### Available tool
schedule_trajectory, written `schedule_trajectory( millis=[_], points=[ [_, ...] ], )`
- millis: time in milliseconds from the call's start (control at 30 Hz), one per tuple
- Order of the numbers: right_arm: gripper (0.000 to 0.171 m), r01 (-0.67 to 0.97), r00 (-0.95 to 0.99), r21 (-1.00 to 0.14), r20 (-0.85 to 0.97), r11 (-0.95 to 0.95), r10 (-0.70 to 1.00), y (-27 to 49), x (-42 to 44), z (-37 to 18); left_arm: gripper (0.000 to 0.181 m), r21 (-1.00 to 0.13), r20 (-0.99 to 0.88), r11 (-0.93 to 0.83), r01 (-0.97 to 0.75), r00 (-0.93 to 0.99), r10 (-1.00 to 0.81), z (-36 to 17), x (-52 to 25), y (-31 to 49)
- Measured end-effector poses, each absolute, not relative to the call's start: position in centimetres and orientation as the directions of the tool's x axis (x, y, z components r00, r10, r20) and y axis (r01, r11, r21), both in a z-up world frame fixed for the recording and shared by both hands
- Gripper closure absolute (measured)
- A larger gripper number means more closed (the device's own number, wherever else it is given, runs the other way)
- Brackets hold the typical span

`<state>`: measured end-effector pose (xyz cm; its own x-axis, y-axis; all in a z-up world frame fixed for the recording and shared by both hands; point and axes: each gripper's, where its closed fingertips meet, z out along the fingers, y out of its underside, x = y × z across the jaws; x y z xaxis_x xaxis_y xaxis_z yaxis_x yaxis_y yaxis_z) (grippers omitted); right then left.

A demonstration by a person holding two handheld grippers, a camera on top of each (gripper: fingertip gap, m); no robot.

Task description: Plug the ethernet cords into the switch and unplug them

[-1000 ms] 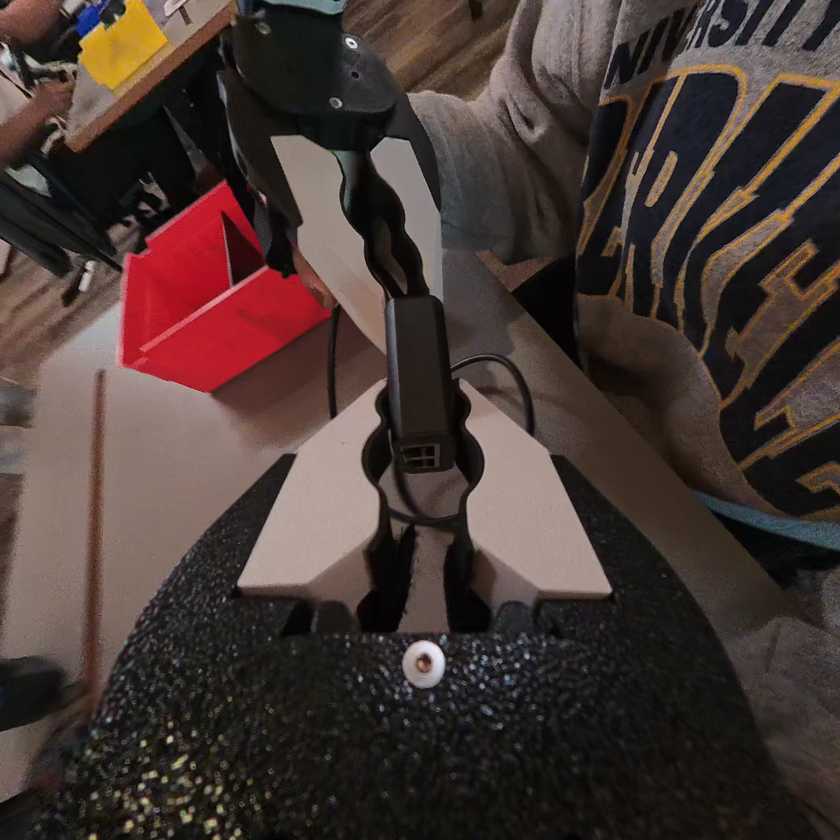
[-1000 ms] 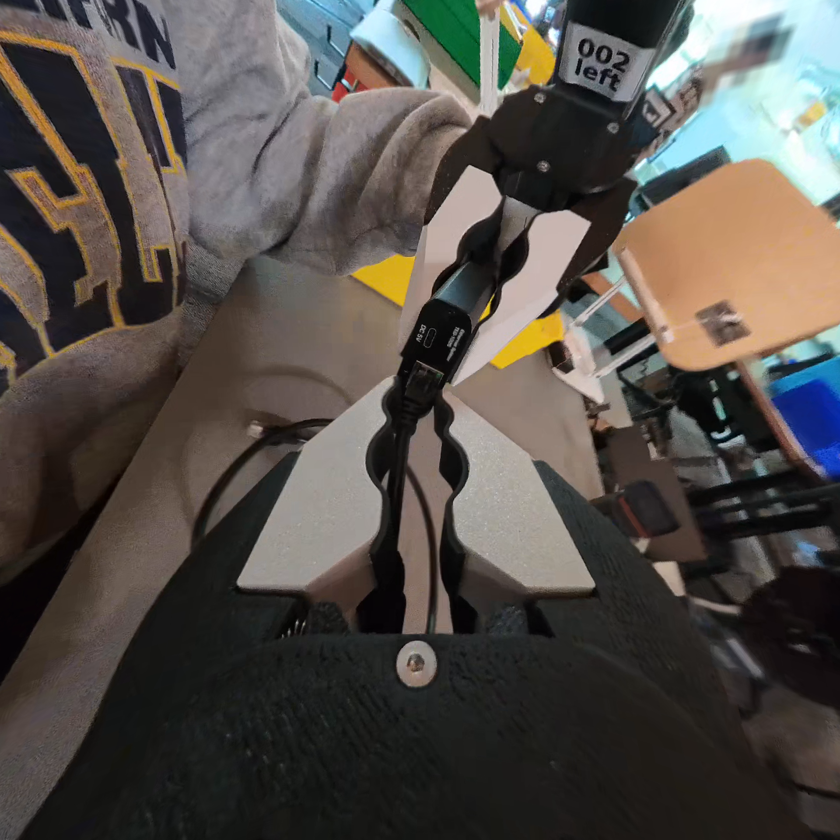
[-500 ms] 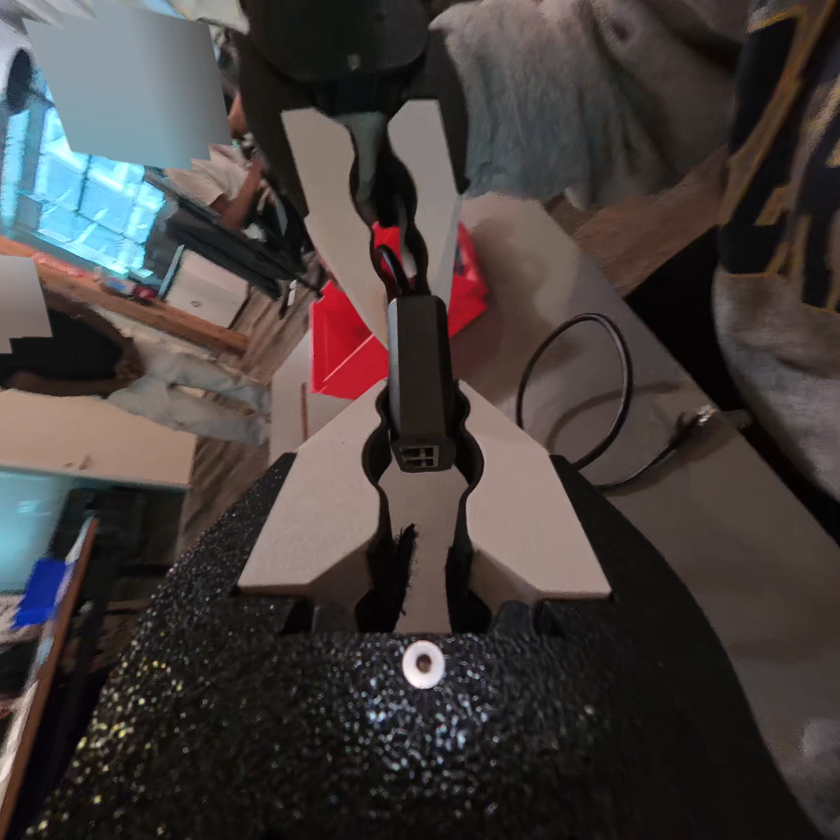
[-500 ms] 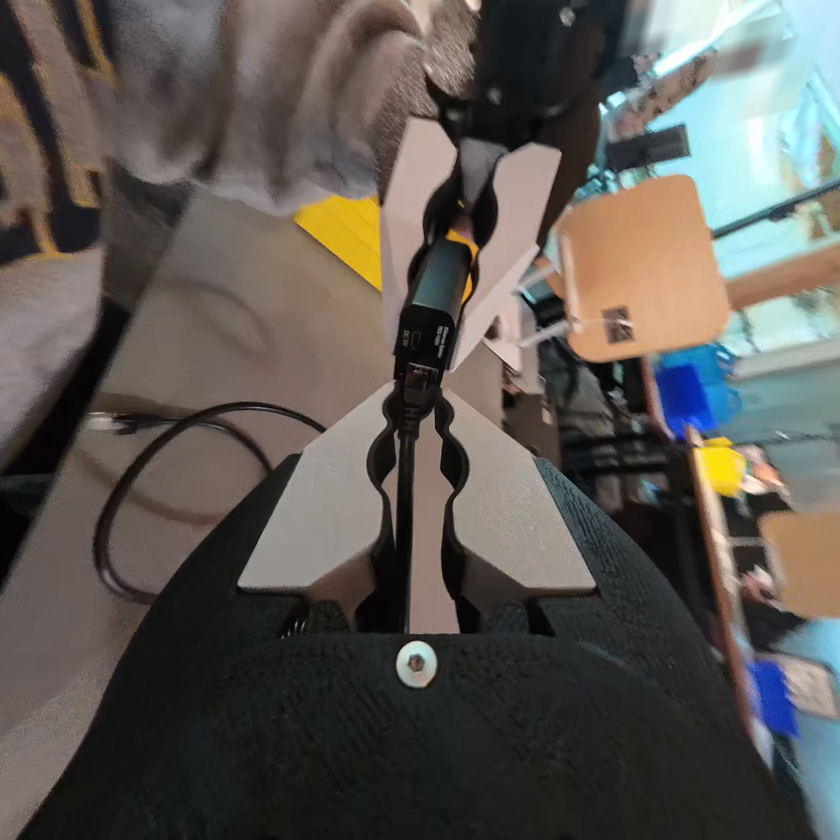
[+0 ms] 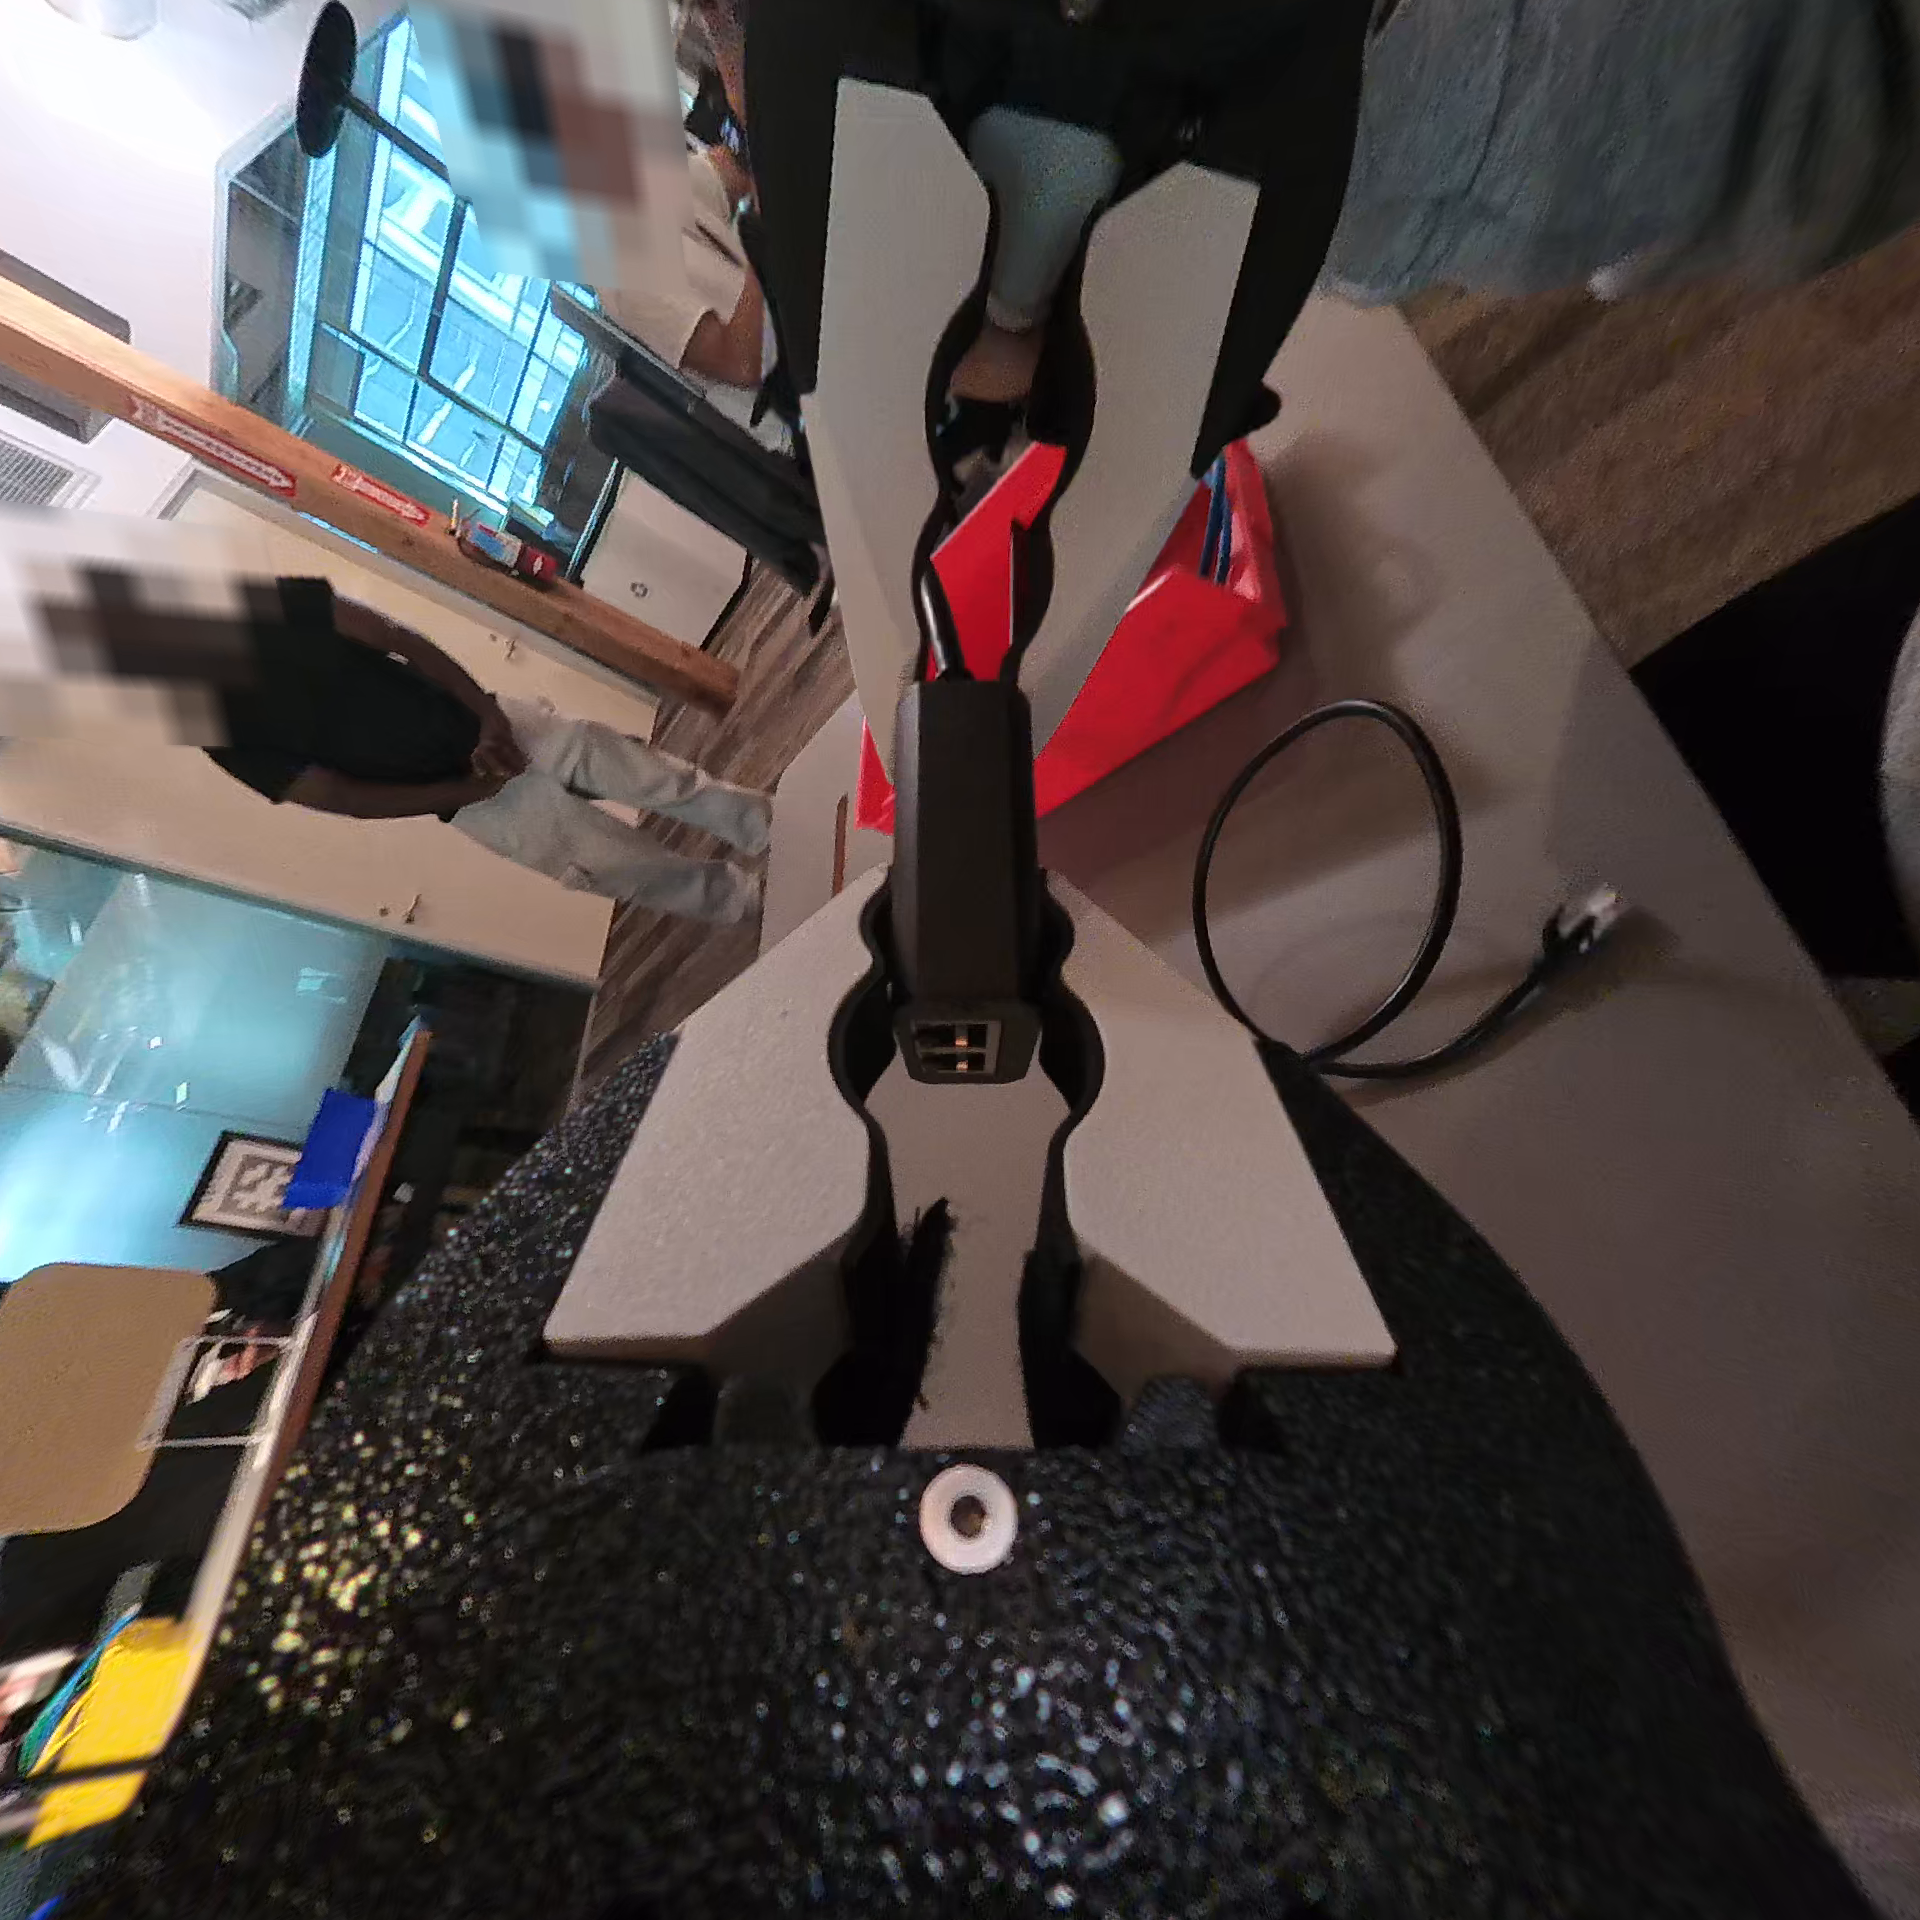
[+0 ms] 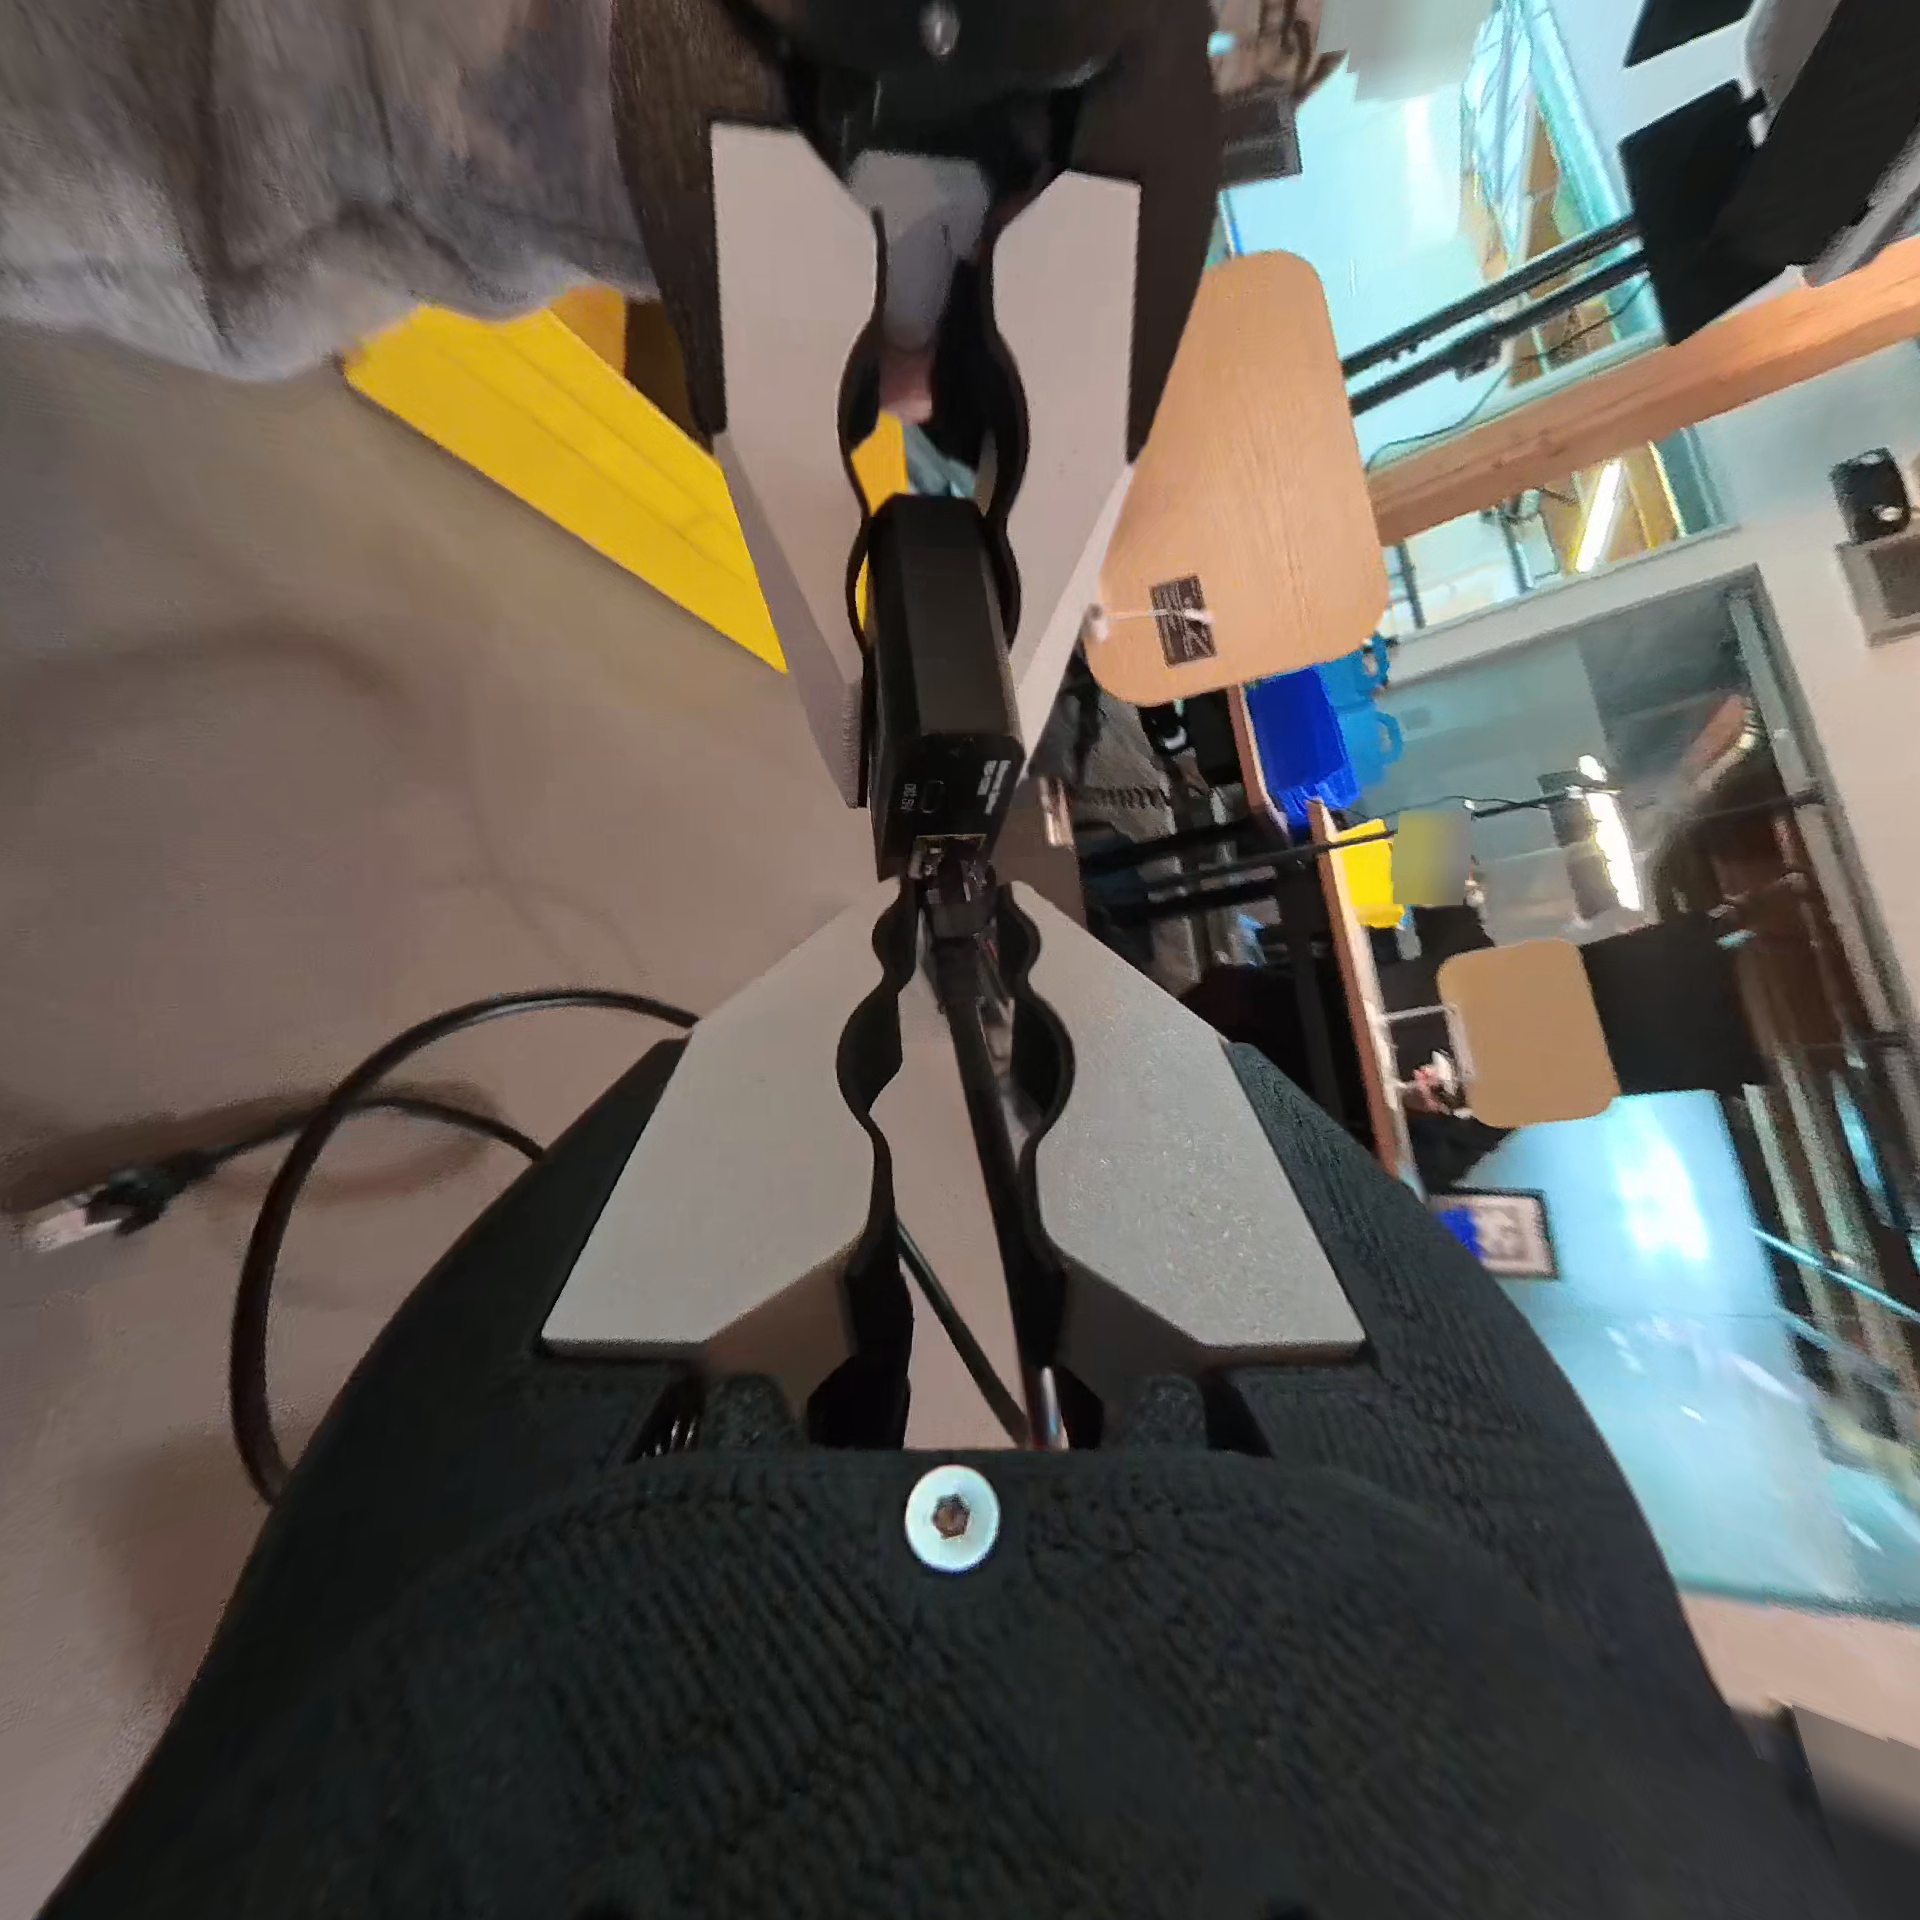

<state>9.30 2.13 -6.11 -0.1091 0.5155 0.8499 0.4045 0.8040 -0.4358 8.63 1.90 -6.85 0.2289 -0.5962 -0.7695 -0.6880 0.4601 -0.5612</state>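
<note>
My left gripper is shut on a small black switch, held above the table. Two empty ports show on the switch's near end. In the right wrist view the switch sits in the left gripper's fingers. My right gripper is shut on the plug of a black ethernet cord. The plug sits in the switch's port on that end. In the left wrist view the right gripper's fingers close on the cord just behind the switch. The cord's loose plug lies on the table and also shows in the right wrist view.
The cord loops on the beige table, which also shows in the right wrist view. A red bin stands beyond the grippers and a yellow bin at the other side. A grey sleeve is close by. Wooden chairs and people stand past the table edge. Both grippers' tips are close together, under 4 cm apart.
Both grippers have turned together with the switch and cord, so the table now lies to one side of each view. Both grips are unchanged and the plug stays in the switch.
</note>
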Motion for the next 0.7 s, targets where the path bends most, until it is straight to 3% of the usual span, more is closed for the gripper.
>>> schedule_trajectory(
  millis=[33, 233, 400, 700],
  points=[
    [0.158, 0.383, -0.114, -0.463, 0.835, 0.799, 0.538, 1.8, 9.3, -6.0, 0.16, -0.579, -0.758, 0.467, -0.668, 0.23, -0.61, -6.7, 8.7, 1.6],
    [0.159, 0.252, -0.21, -0.552, 0.771, 0.795, 0.601, -0.2, 9.8, -5.8, 0.16, -0.66, -0.693, 0.5, -0.561, 0.196, -0.694, -6.5, 9.1, 0.3],
    [0.159, 0.094, -0.426, -0.649, 0.659, 0.755, 0.62, -4.1, 11.1, -5.9, 0.16, -0.755, -0.586, 0.54, -0.372, 0.013, -0.81, -6.6, 10.5, -3.4],
    [0.158, 0.138, -0.514, -0.692, 0.562, 0.709, 0.648, -3.9, 11.9, -8.5, 0.158, -0.763, -0.513, 0.479, -0.434, -0.046, -0.857, -9.3, 10.7, -3.6]
  ],
)
